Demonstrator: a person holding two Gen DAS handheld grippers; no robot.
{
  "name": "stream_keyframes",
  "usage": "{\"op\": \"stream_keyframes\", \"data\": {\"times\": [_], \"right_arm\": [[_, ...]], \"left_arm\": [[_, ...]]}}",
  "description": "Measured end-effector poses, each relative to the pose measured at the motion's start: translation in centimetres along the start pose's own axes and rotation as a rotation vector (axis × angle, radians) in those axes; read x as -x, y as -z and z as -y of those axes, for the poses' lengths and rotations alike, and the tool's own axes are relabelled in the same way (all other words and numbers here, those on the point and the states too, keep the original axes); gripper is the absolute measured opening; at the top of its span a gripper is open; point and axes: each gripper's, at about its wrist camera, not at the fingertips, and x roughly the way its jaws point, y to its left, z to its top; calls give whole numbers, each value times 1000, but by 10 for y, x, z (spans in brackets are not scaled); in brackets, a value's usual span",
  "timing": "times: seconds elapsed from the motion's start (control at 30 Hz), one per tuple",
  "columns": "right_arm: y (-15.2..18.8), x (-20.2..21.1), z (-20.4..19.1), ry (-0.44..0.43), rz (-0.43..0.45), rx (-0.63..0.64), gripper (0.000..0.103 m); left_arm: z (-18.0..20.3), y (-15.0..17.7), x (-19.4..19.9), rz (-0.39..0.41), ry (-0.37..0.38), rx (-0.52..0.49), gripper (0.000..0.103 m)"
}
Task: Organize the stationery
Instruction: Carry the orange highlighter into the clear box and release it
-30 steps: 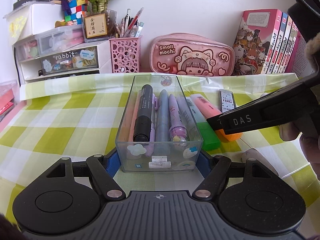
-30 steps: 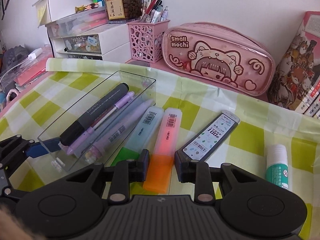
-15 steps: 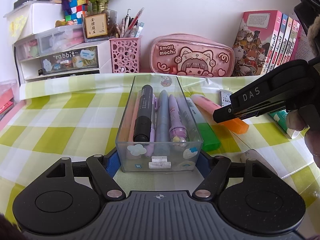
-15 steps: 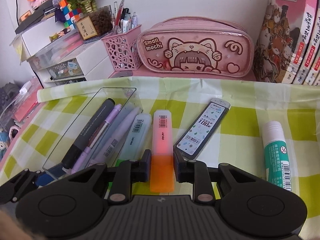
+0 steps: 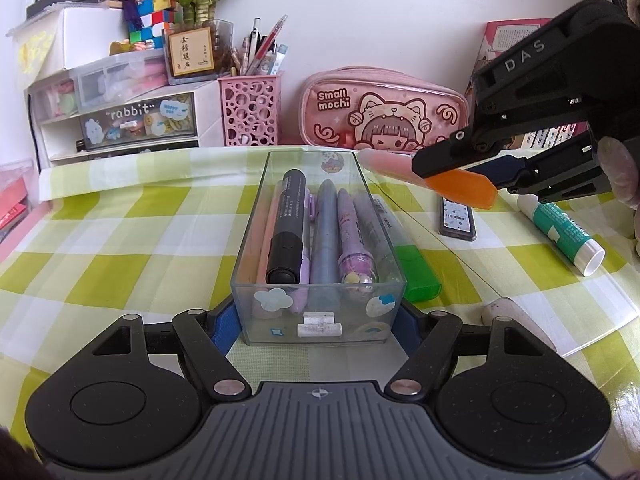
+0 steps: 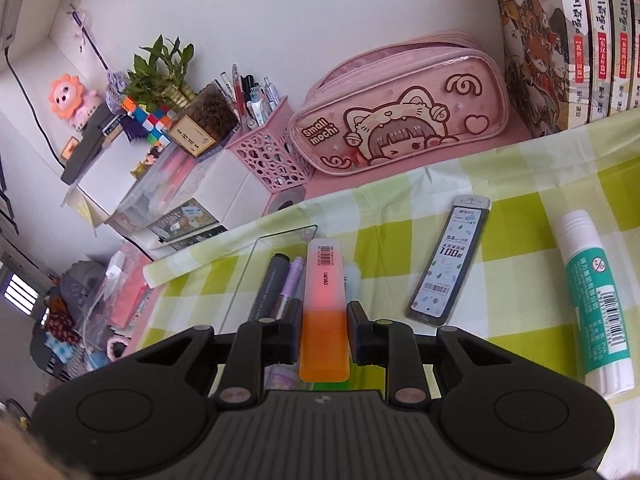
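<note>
While the left gripper (image 5: 320, 320) sits clamped on the near end of the clear rectangular plastic pen tray (image 5: 318, 240), pads squeezing both side walls, the right gripper (image 6: 323, 330) is clenched on the orange-capped pink highlighter (image 6: 324, 312), pads on the sides right at the cap joint. It's off the green-and-white checked tablecloth (image 5: 120, 240) now, hanging in the air just right of the tray's far end, tip aimed toward the tray, slightly nose-up.

To do this step well, imo: bring the highlighter over the tray, line it up parallel w/ the black marker (image 5: 288, 228) and purple pens (image 5: 352, 240), lower it into the free strip by the right wall, then let go low so it doesn't bounce. Left grip should hold the tray steady.

Vs a sec ago: highlighter was lying flat on the cloth between the green-capped highlighter (image 5: 416, 272) and the flat lead-refill case (image 6: 448, 264); now it's lifted, and the right wrist view has rolled, so the whole desk looks tilted. Left side unchanged. White-and-teal glue stick (image 6: 596, 304) not moved.
</note>
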Motion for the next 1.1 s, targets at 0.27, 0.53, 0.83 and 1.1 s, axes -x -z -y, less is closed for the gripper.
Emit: {"op": "stream_keyframes", "data": {"times": [0.27,0.53,0.83,1.1], "right_arm": [[-3,-4,-1,-80,-9,-162,48],[1,-26,-9,-97,-51,-314,48],[7,-36,-20,-15,-57,-301,48],[6,-36,-23,-17,-77,-277,51]], "left_arm": [[0,0,0,0,0,0,73],[0,0,0,0,1,1,73],[0,0,0,0,0,1,73],[1,0,0,-1,0,0,73]]}}
